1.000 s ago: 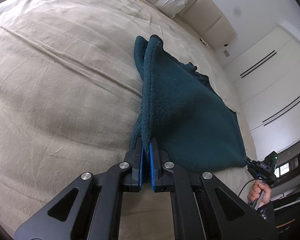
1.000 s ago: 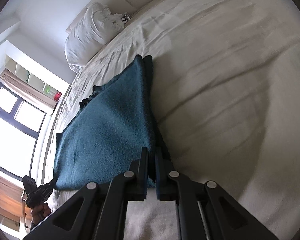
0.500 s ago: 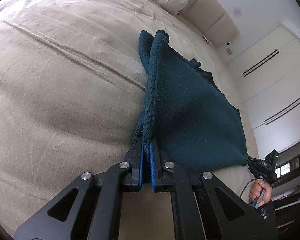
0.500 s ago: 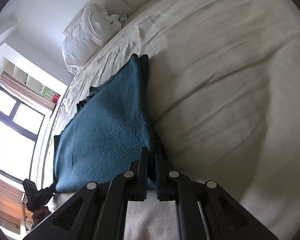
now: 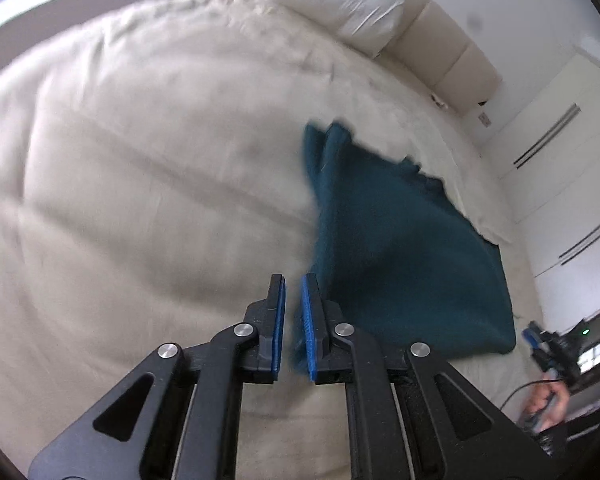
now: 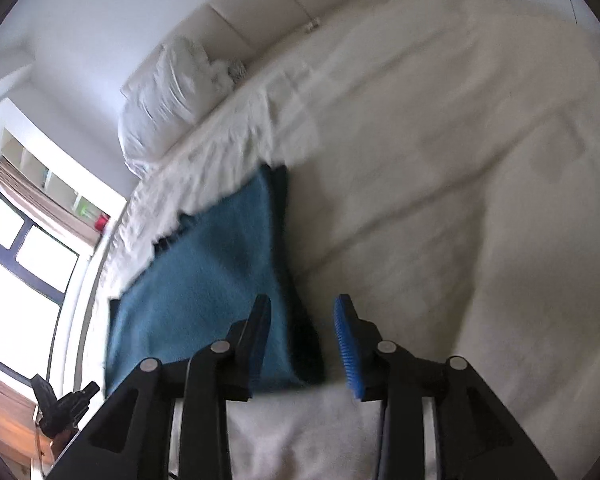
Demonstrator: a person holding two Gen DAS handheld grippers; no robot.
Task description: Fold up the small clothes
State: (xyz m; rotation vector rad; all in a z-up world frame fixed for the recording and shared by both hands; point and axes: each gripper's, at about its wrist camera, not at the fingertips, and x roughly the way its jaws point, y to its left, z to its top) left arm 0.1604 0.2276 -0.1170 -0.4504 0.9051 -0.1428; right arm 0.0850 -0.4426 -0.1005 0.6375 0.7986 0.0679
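A dark teal fleece garment (image 5: 400, 248) lies folded flat on the beige bed; it also shows in the right wrist view (image 6: 204, 292). My left gripper (image 5: 293, 292) is open a little, lifted off the cloth's near left corner, which lies just right of its blue pads. My right gripper (image 6: 302, 312) is open wide above the cloth's near right corner, holding nothing. The other hand-held gripper shows at the right edge of the left wrist view (image 5: 556, 356) and at the lower left of the right wrist view (image 6: 60, 404).
The beige bedsheet (image 5: 140, 200) spreads wide around the cloth. White pillows (image 6: 172, 92) lean on the padded headboard (image 5: 452, 56). A window (image 6: 16, 264) is on one side, wardrobe doors (image 5: 572, 152) on the other.
Both grippers have opened and let go of the teal cloth. Both have pulled back and up, and the cloth now lies flat on the bed.
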